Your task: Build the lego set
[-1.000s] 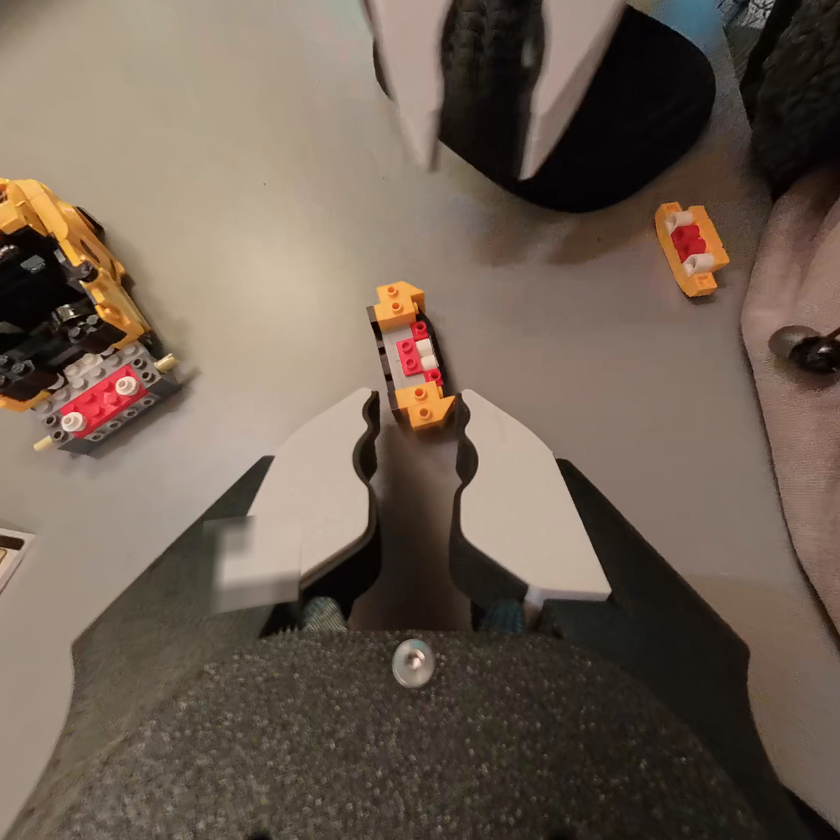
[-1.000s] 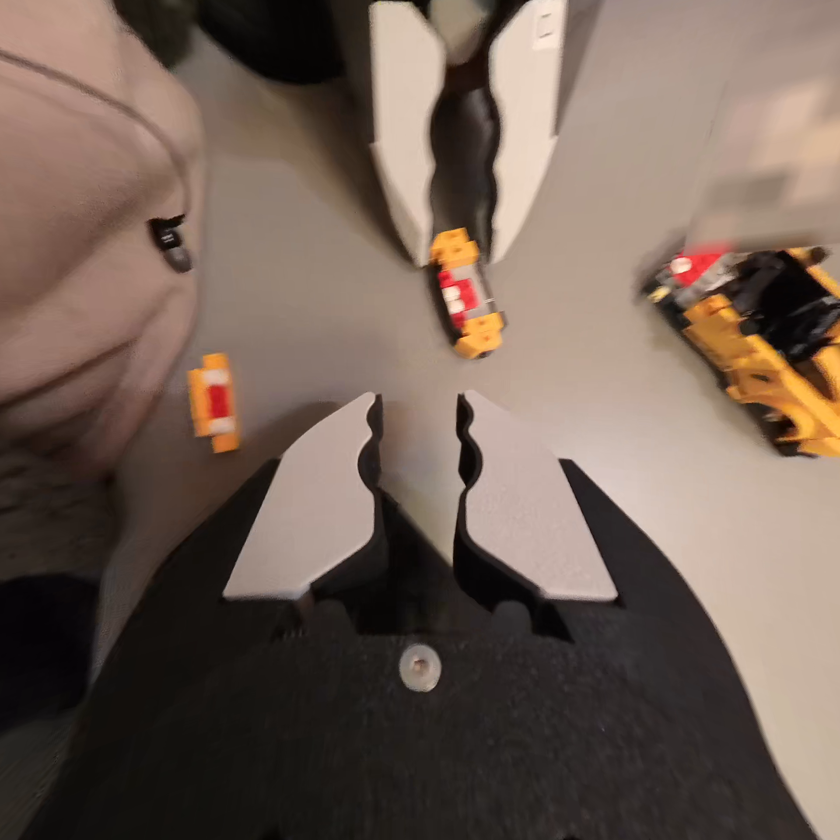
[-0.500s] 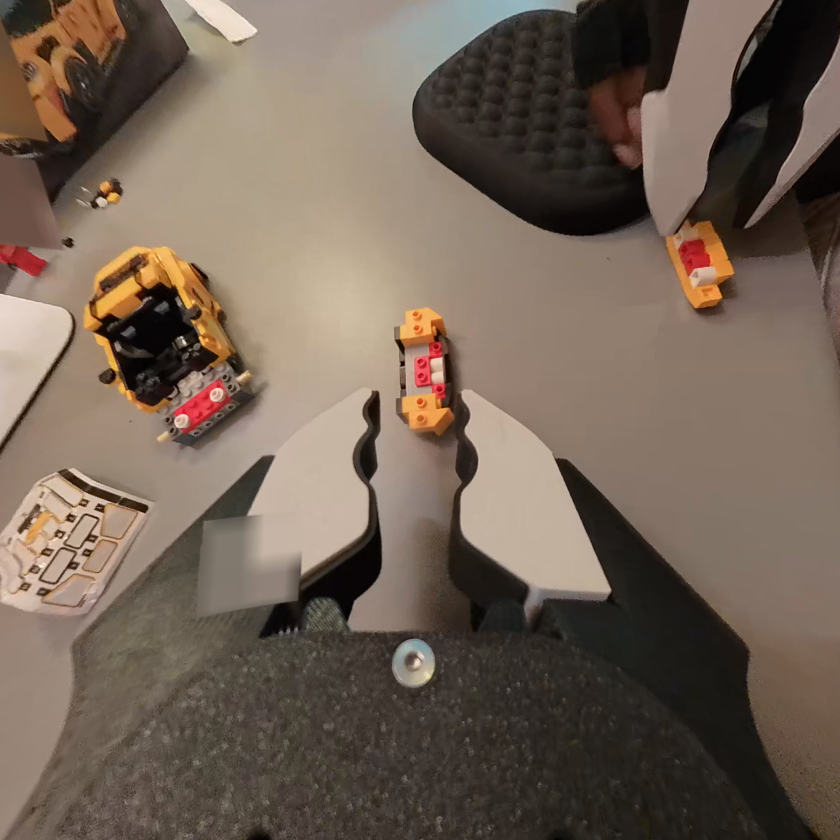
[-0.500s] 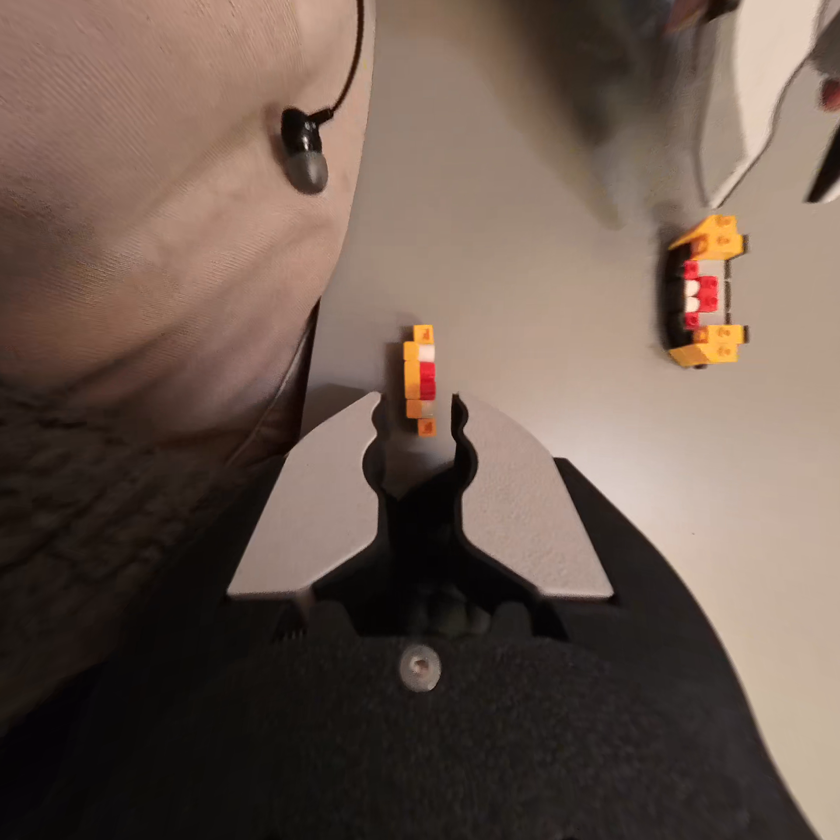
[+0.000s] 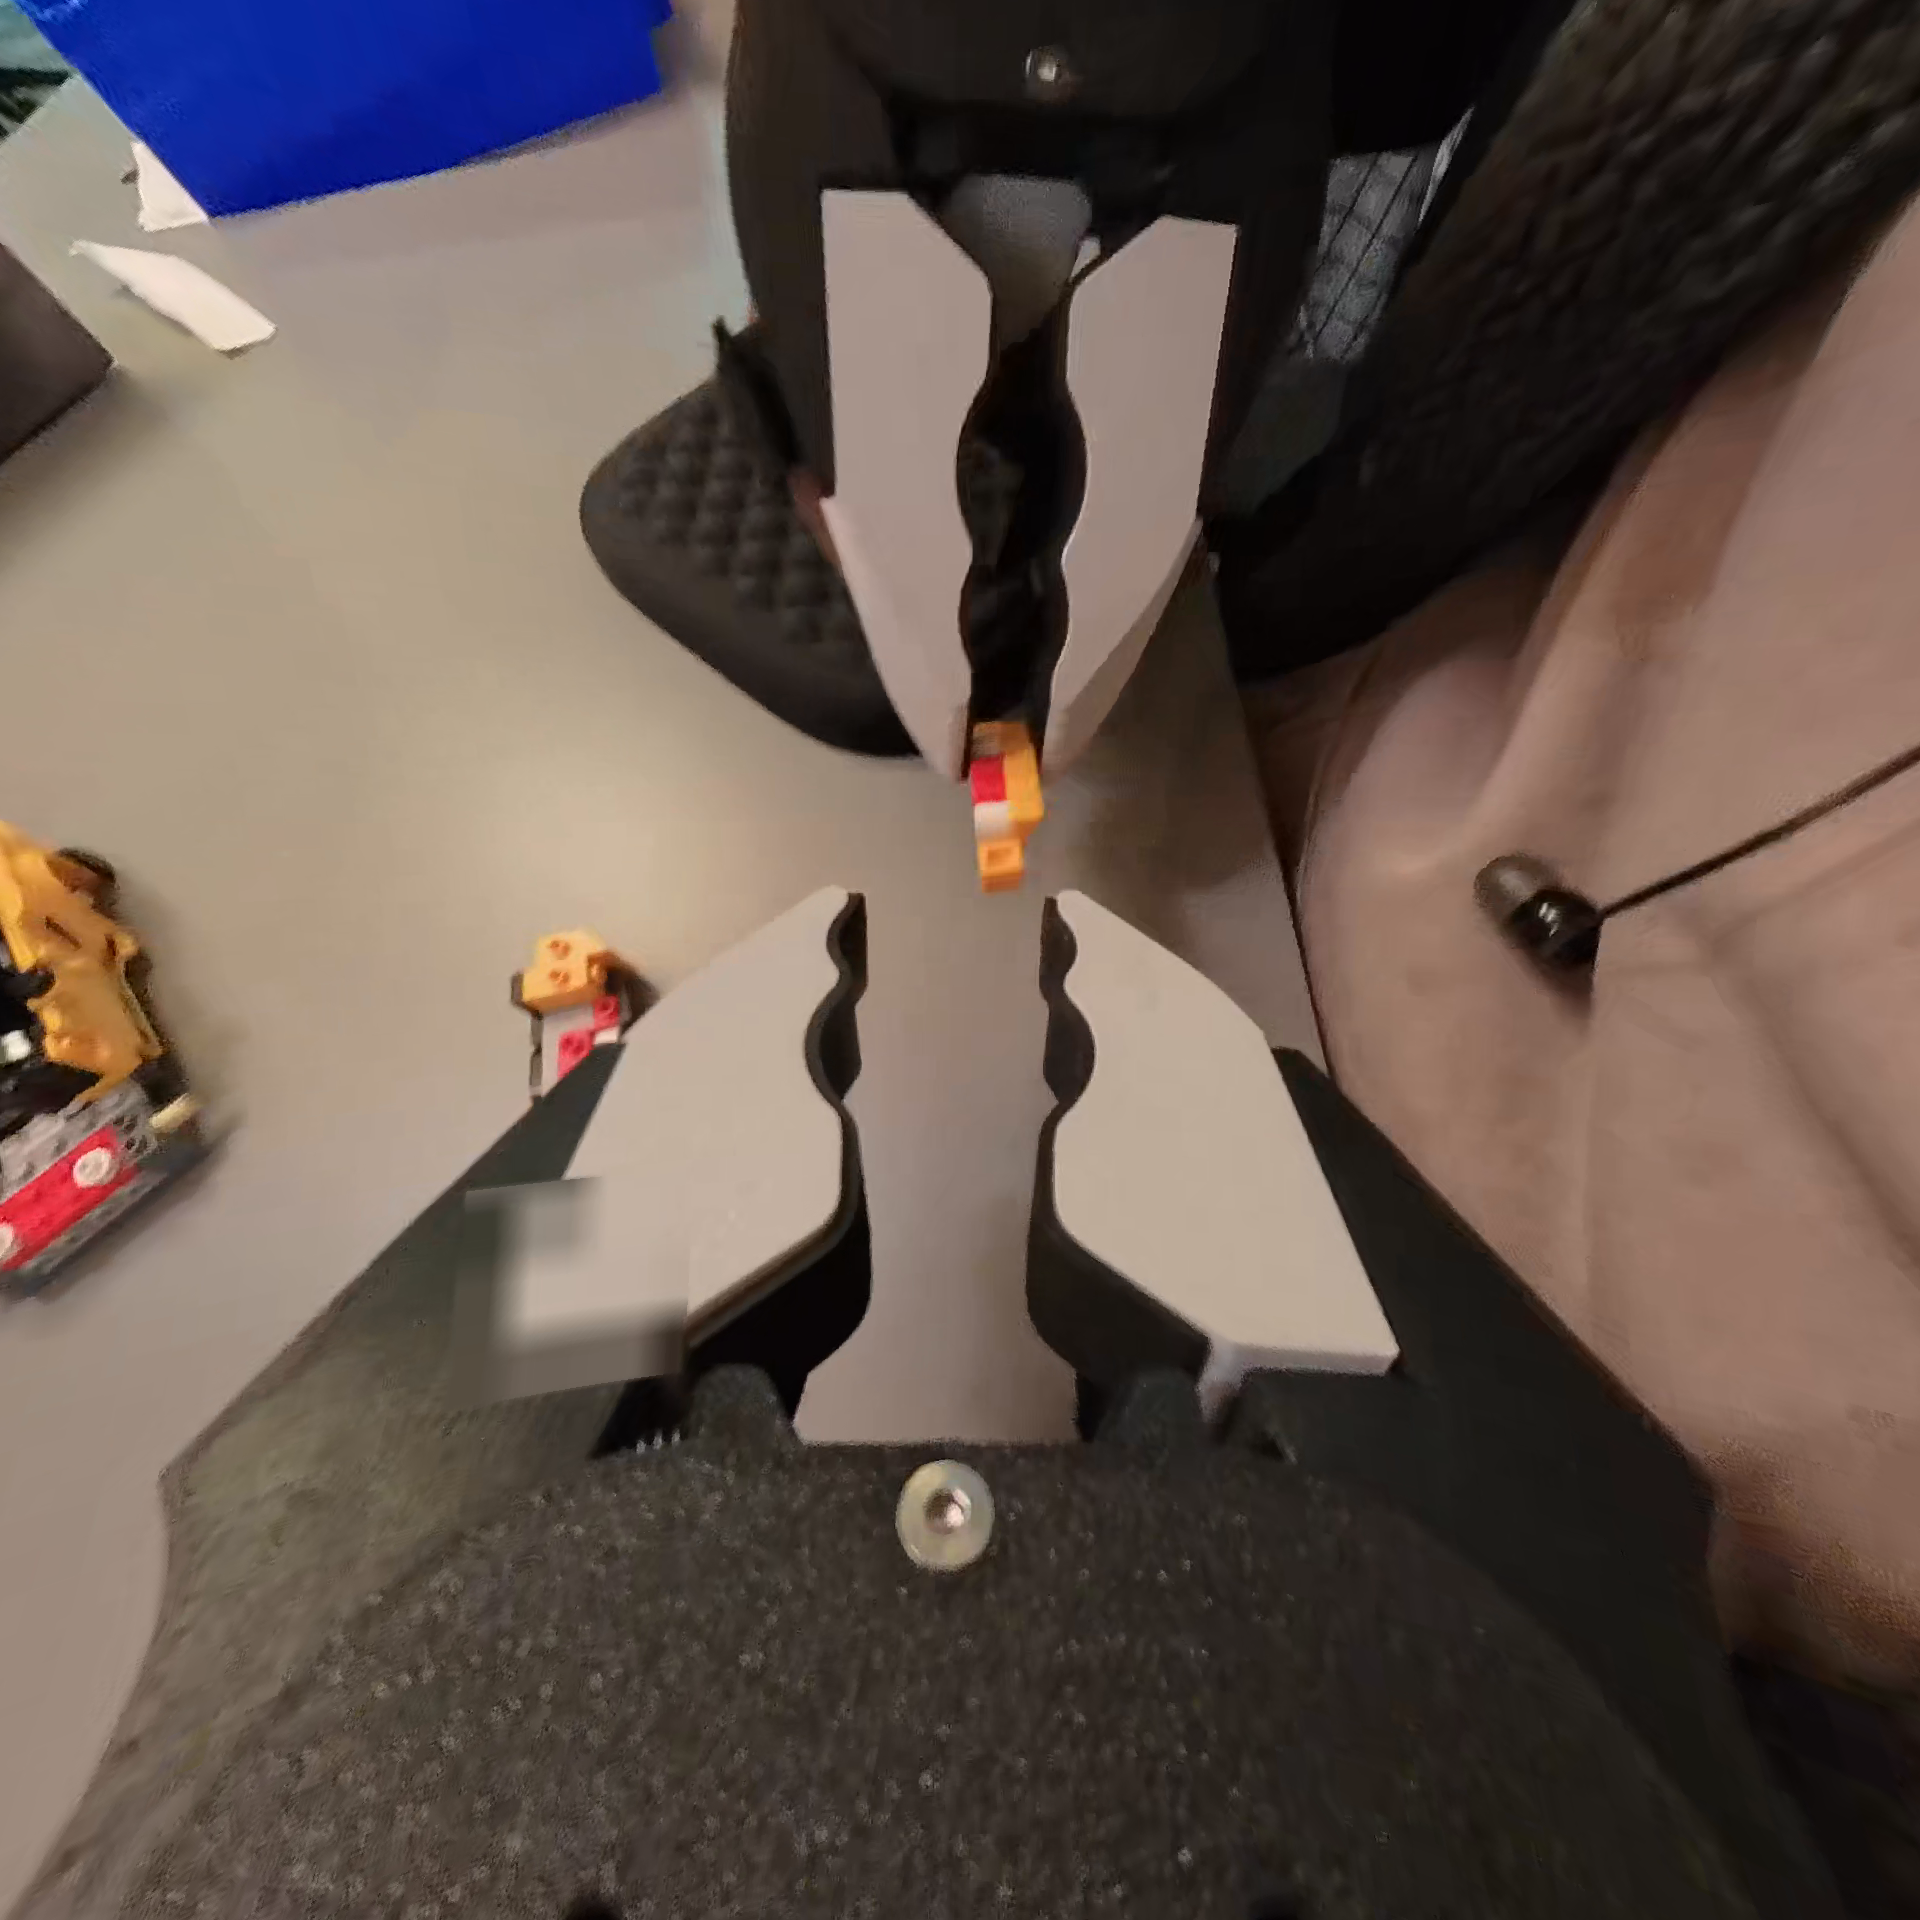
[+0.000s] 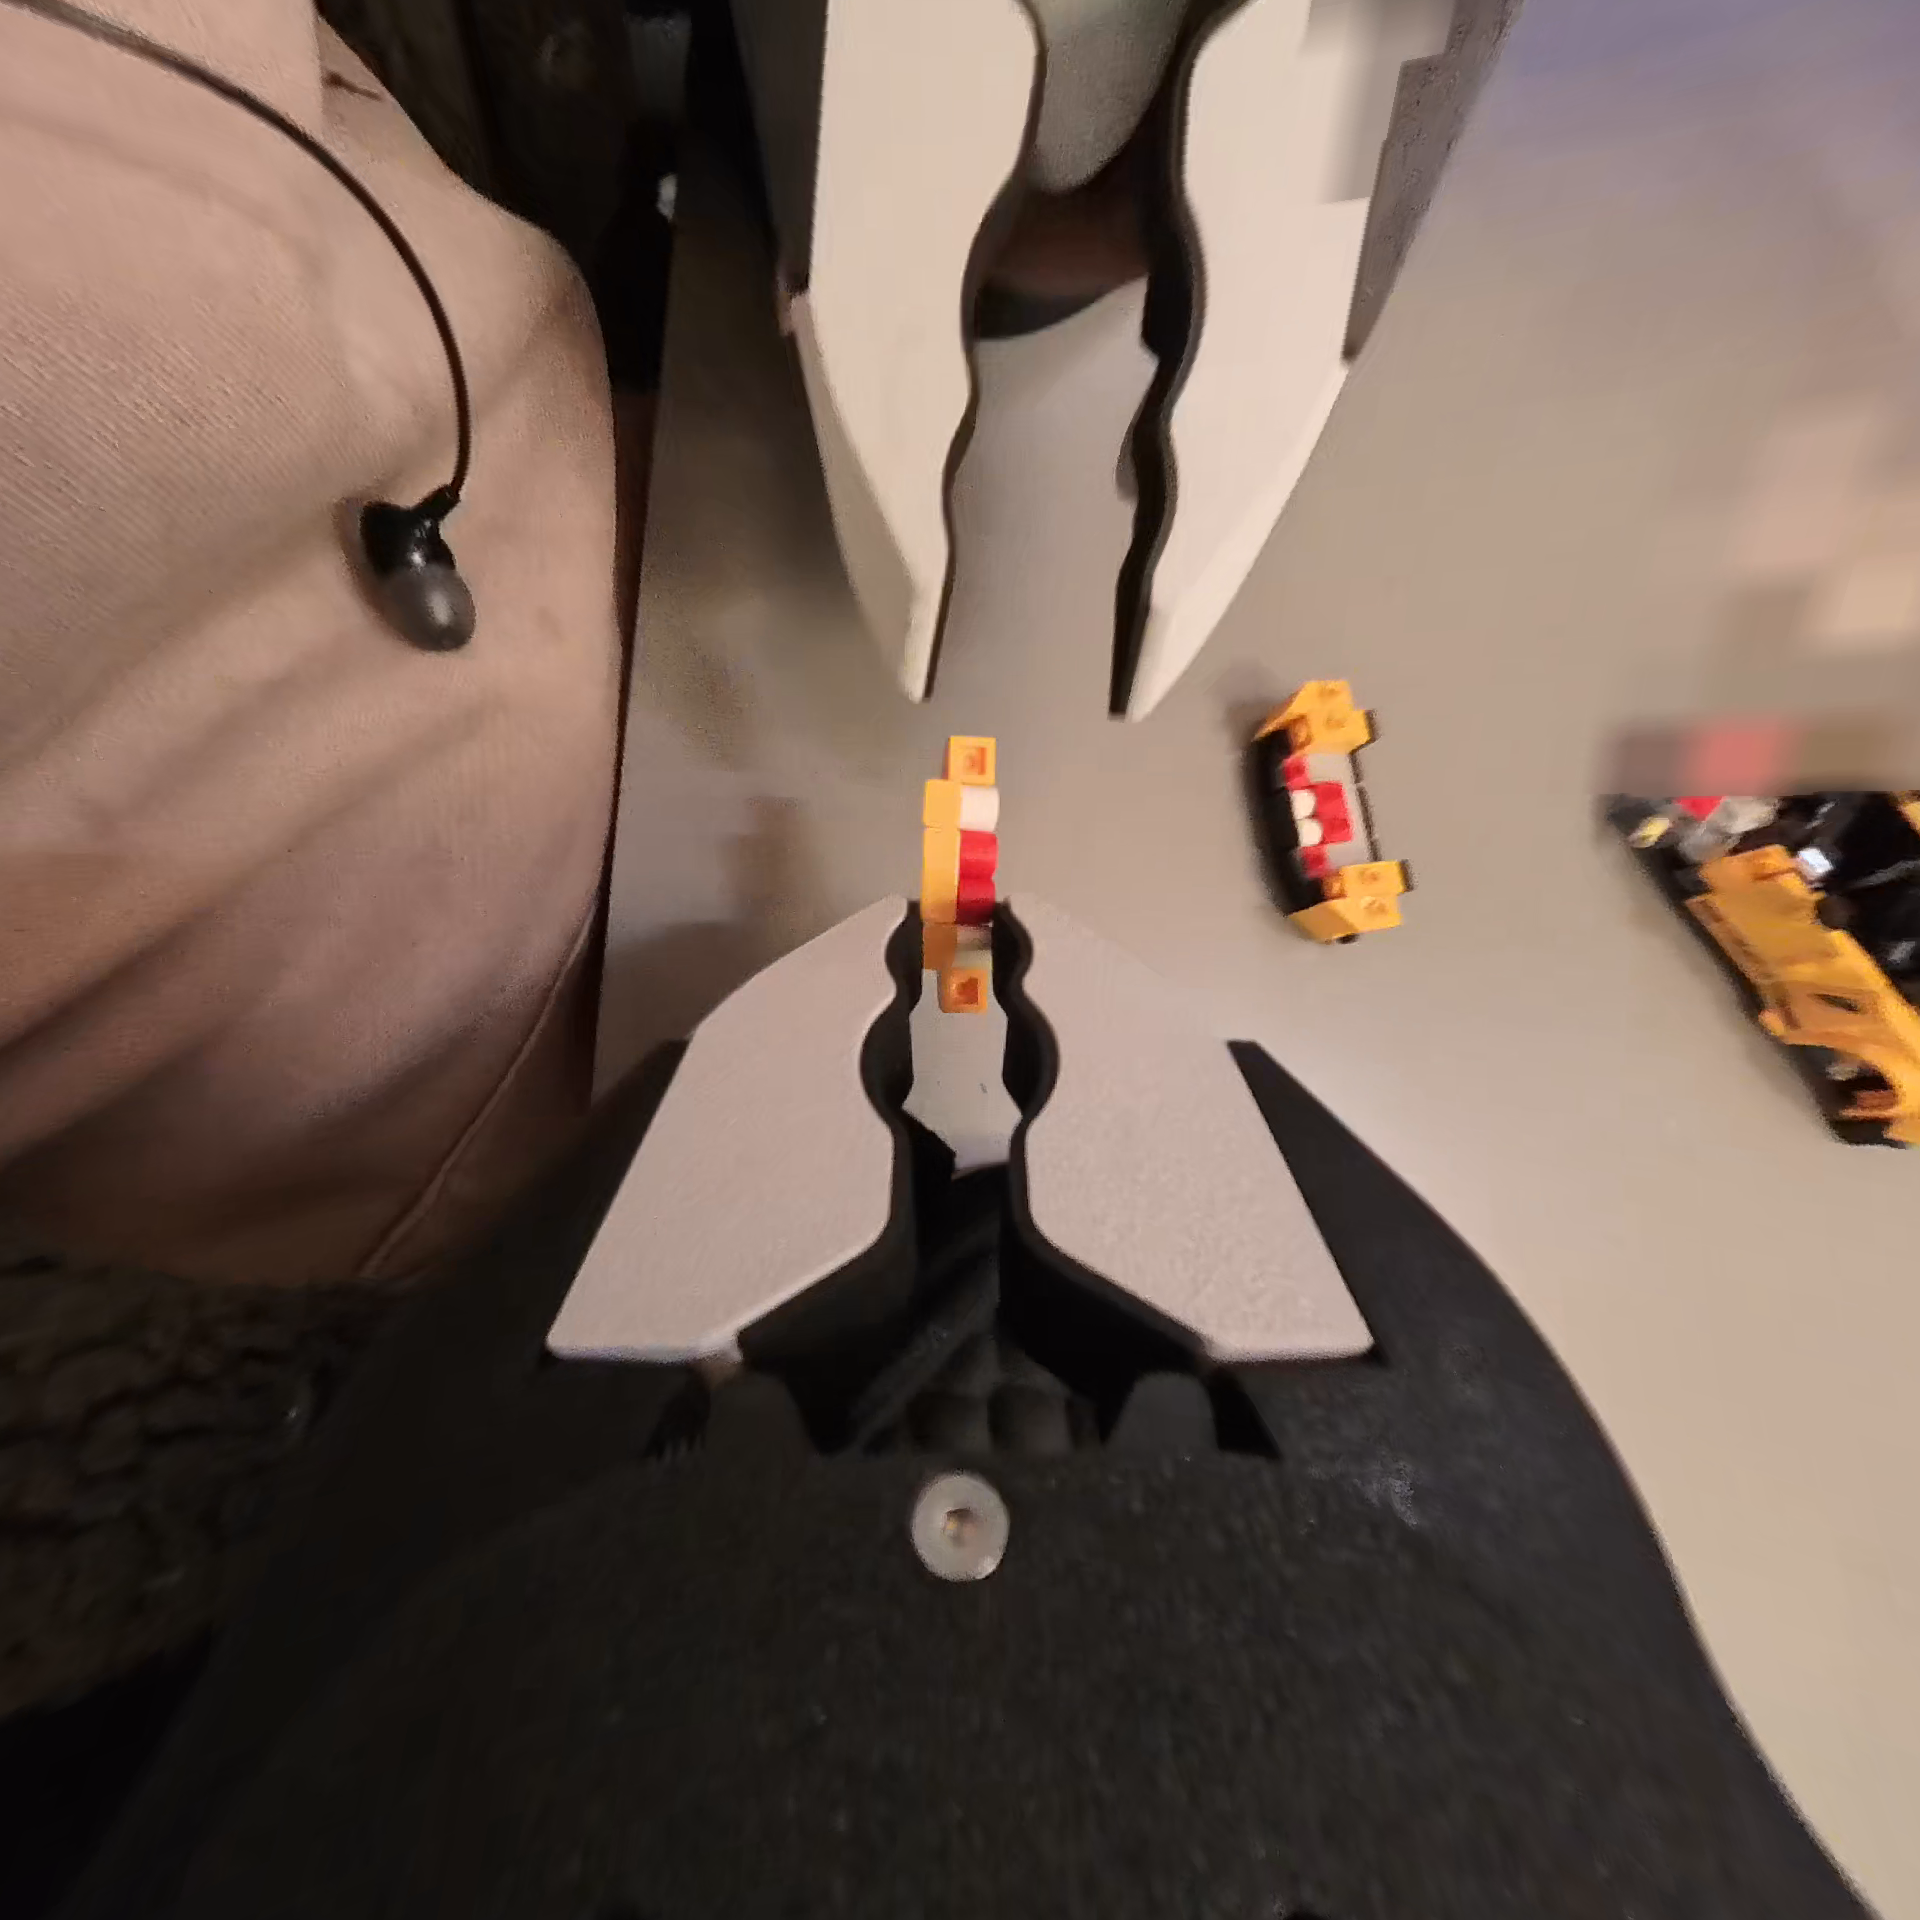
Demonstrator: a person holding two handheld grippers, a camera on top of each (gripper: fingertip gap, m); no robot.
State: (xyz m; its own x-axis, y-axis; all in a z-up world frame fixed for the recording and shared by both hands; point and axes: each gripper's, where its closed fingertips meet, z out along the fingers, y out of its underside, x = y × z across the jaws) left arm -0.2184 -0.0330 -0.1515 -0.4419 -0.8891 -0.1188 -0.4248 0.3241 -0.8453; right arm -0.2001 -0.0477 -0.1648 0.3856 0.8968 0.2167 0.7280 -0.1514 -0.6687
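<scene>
My right gripper point(image 6: 958, 914) is shut on a small orange, red and white lego piece point(image 6: 961, 847) and holds it above the grey table; in the left wrist view the same gripper point(image 5: 1000, 753) comes in from the top with the piece point(image 5: 1004, 805) at its tips. My left gripper point(image 5: 951, 914) is open and empty, its tips facing that piece a short way off; it also shows in the right wrist view point(image 6: 1023, 696). A larger orange, grey and red lego block point(image 6: 1330, 816) lies on the table, partly hidden behind my left finger in the left wrist view point(image 5: 571, 997). The yellow and black lego car point(image 5: 73, 1060) lies at the left.
A person's beige garment point(image 5: 1610, 987) with a black earbud on a cord point(image 5: 1538, 914) fills the right side. A black textured pad point(image 5: 717, 551) lies at the back, a blue box point(image 5: 343, 83) and paper scraps point(image 5: 171, 286) at the far left. The car also shows in the right wrist view point(image 6: 1808, 935). Both grippers' tips are close together, under 4 cm apart.
My right gripper closed on the small orange piece and lifted it off the table. My left gripper swung right, away from the larger block, and now faces the held piece.
</scene>
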